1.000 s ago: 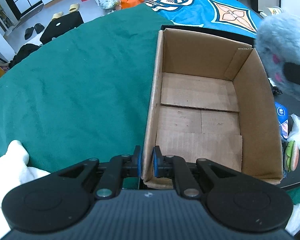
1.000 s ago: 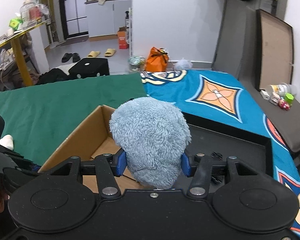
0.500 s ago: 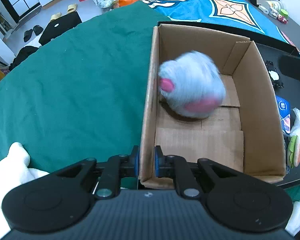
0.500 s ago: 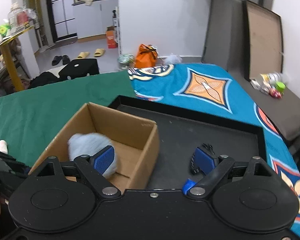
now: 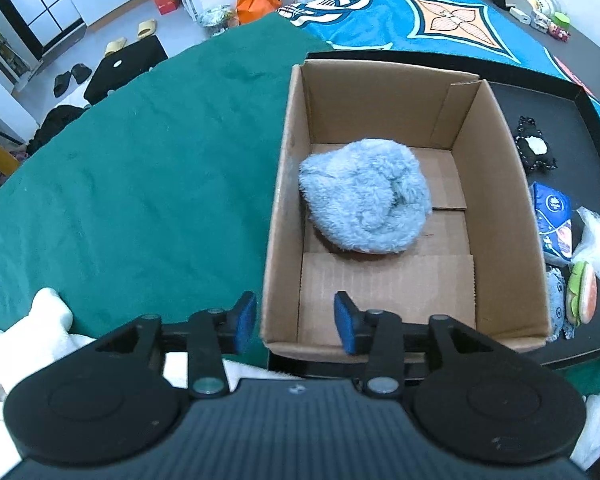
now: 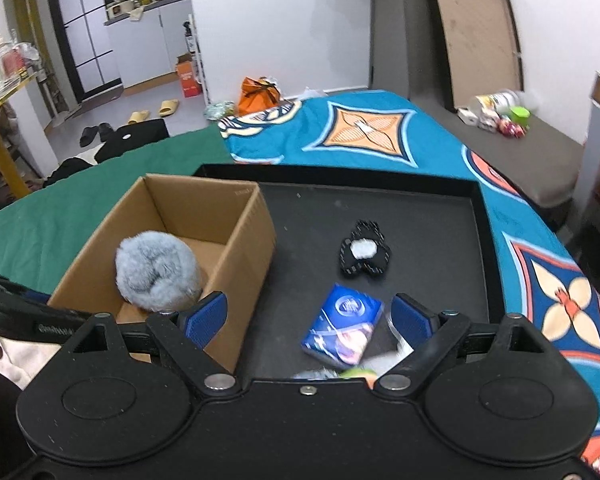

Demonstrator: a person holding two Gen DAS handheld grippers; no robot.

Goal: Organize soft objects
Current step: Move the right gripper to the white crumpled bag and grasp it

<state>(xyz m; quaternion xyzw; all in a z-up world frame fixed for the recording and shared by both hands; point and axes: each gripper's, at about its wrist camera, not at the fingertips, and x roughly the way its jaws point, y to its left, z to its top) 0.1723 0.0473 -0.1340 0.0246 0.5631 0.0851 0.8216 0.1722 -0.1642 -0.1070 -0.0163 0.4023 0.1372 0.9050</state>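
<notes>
A fluffy grey-blue plush lies inside the open cardboard box, against its left wall; it also shows in the right wrist view inside the box. My left gripper is open, its fingers straddling the box's near-left corner. My right gripper is open and empty above the black tray, over a blue tissue pack. A black plush with a white patch lies on the tray.
The tray's right side holds the blue pack, a clear bag and a burger-shaped toy. White cloth lies at the near left on the green cover. A blue patterned cover lies beyond.
My right gripper opened and dropped the plush into the box, then moved right over the tray. My left gripper opened, letting go of the box wall.
</notes>
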